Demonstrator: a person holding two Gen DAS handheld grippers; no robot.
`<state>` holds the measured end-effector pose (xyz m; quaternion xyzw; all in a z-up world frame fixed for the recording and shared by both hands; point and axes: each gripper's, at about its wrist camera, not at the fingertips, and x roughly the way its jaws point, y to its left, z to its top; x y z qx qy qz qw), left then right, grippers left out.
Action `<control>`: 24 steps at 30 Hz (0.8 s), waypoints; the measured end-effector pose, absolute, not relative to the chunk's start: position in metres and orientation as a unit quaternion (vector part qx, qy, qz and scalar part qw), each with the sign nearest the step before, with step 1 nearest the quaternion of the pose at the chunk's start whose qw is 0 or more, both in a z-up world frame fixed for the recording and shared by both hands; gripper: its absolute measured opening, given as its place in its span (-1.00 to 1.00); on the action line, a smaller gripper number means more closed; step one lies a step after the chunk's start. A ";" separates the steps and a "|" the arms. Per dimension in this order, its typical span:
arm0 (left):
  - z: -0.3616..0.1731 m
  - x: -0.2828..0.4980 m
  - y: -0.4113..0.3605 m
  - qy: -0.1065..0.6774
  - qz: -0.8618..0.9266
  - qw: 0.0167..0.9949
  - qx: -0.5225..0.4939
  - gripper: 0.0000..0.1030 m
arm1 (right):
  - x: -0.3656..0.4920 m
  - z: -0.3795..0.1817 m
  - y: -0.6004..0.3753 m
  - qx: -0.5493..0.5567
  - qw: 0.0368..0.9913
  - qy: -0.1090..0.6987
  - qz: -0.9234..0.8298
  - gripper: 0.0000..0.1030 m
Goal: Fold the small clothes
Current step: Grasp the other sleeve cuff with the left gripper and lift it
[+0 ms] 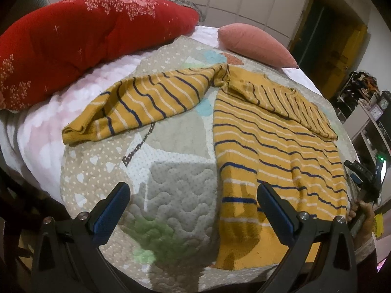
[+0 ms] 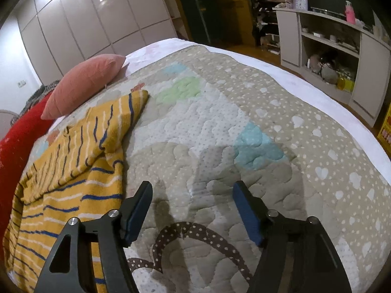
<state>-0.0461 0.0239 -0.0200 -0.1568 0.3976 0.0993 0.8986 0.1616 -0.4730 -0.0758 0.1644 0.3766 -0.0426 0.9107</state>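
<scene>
A small mustard-yellow sweater with navy and white stripes lies flat on the quilted mat. Its left sleeve stretches out to the left; its right sleeve is folded across the chest. My left gripper is open and empty, above the sweater's lower left hem corner. In the right wrist view the sweater lies at the left. My right gripper is open and empty, over the bare mat just right of the sweater's edge.
A big red cushion and a pink pillow lie at the head of the bed. Wardrobe doors stand behind. A shelf unit and the floor lie beyond the bed's right edge.
</scene>
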 end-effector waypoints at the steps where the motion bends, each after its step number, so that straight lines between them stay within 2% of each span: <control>1: -0.021 -0.045 0.024 0.399 0.099 0.898 -0.158 1.00 | 0.163 -0.076 -0.471 0.160 0.911 0.378 -0.042 0.49; 6: -0.031 -0.042 0.029 0.404 0.101 0.893 -0.168 1.00 | 0.167 -0.078 -0.465 0.145 0.911 0.384 -0.038 0.60; 15: -0.048 -0.043 0.056 0.408 0.119 0.882 -0.205 1.00 | 0.169 -0.080 -0.456 0.118 0.913 0.389 -0.046 0.68; 24: -0.026 -0.060 0.123 0.349 0.191 0.885 -0.241 1.00 | 0.170 -0.080 -0.453 0.111 0.913 0.390 -0.047 0.72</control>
